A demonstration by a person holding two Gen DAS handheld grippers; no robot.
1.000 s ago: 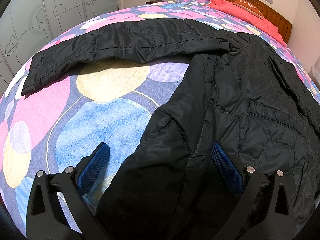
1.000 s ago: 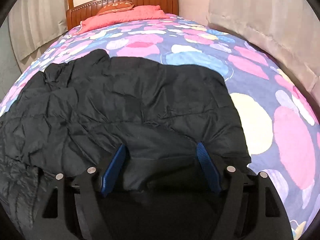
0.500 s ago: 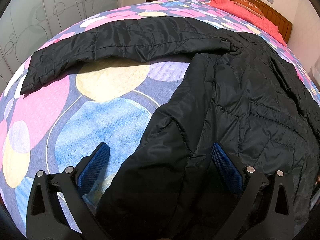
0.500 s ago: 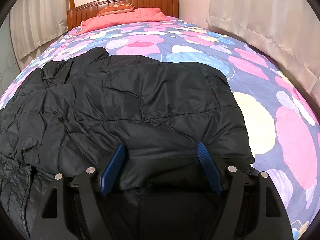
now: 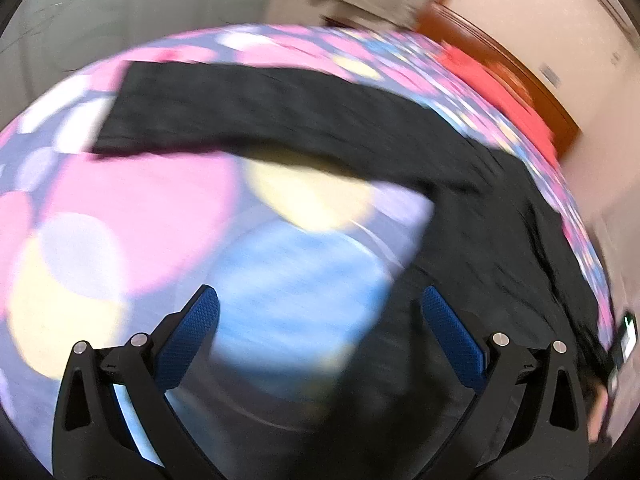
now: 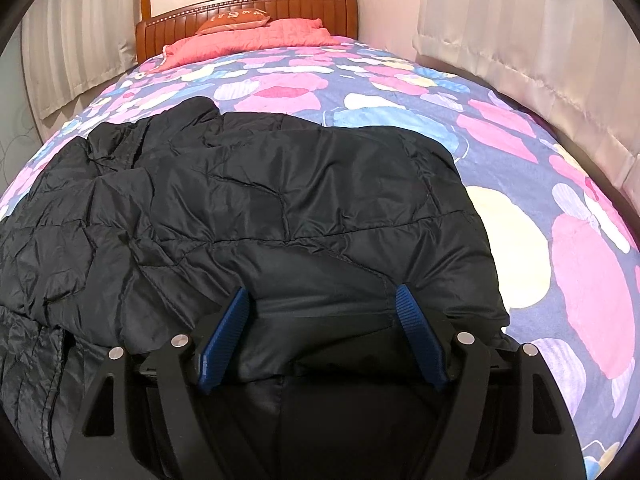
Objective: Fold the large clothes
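Both grippers hover low over the black quilted puffer jacket (image 6: 280, 200) on the bed's colourful spotted bedspread (image 6: 580, 264), jaws spread wide: left gripper (image 5: 318, 312), right gripper (image 6: 322, 312).

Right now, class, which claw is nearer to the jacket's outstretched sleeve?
Left. The left claw hangs open over the bedspread with the sleeve stretched across ahead of it. The right claw sits open over the black jacket's body; that sleeve is out of its view.

Home bedroom: bed (image 6: 400, 92), wooden headboard (image 6: 248, 16), curtains (image 6: 520, 40).

Black quilted jacket (image 6: 248, 200) spread flat
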